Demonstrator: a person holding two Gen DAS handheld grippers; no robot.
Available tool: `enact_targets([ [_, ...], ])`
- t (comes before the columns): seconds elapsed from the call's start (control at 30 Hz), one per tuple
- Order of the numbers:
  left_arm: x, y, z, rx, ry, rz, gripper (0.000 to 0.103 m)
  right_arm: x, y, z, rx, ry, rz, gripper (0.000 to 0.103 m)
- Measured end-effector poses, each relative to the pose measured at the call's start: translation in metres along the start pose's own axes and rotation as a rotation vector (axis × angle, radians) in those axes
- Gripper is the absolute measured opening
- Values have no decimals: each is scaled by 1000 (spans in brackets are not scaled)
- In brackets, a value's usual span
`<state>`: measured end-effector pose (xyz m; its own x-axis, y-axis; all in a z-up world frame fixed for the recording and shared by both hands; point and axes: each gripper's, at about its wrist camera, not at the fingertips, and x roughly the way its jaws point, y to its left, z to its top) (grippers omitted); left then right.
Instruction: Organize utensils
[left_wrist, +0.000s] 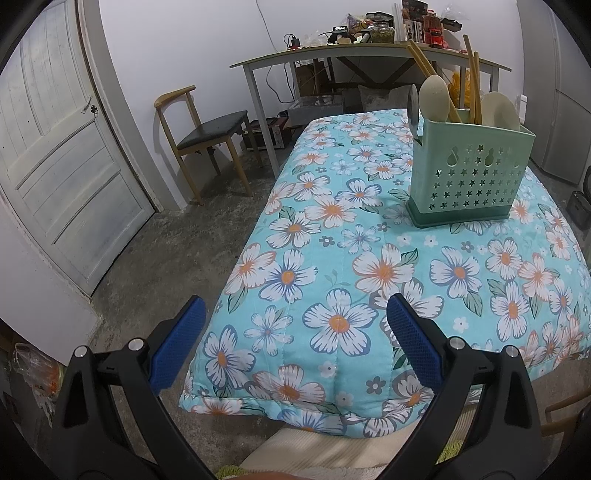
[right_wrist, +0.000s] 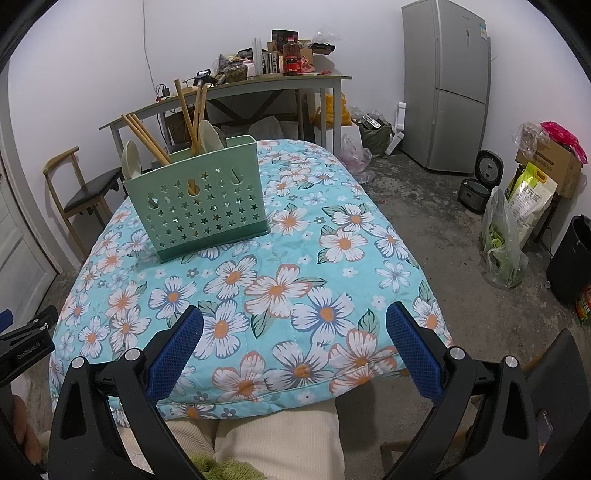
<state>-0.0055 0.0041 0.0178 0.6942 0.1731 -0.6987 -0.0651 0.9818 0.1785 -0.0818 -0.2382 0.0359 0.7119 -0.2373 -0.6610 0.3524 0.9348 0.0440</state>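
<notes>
A green utensil holder (left_wrist: 469, 173) (right_wrist: 201, 201) with star cut-outs stands upright on the floral quilt (left_wrist: 332, 258) (right_wrist: 280, 280), far from both grippers. Wooden chopsticks (left_wrist: 472, 81) (right_wrist: 186, 110) and cream spoons (left_wrist: 437, 98) (right_wrist: 132, 162) stick out of its top. My left gripper (left_wrist: 295, 332) is open near the quilt's front left corner, with nothing between its blue pads. My right gripper (right_wrist: 295, 336) hangs open over the quilt's near edge, also holding nothing. The left gripper's black body (right_wrist: 26, 343) shows at the left edge of the right wrist view.
A wooden chair (left_wrist: 199, 136) (right_wrist: 81, 192) and a cluttered desk (left_wrist: 369, 51) (right_wrist: 240, 88) stand behind the quilt. A white door (left_wrist: 66, 155) is at left; a fridge (right_wrist: 447, 85), rice cooker (right_wrist: 480, 181), bags and boxes at right. The person's cream-clad legs (right_wrist: 277, 435) are below.
</notes>
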Motion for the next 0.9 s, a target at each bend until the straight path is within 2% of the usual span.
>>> enact_targets([
  [0.9,1,-1,-1,3,13,-1,95,0,0,-1,2,4,3,96],
])
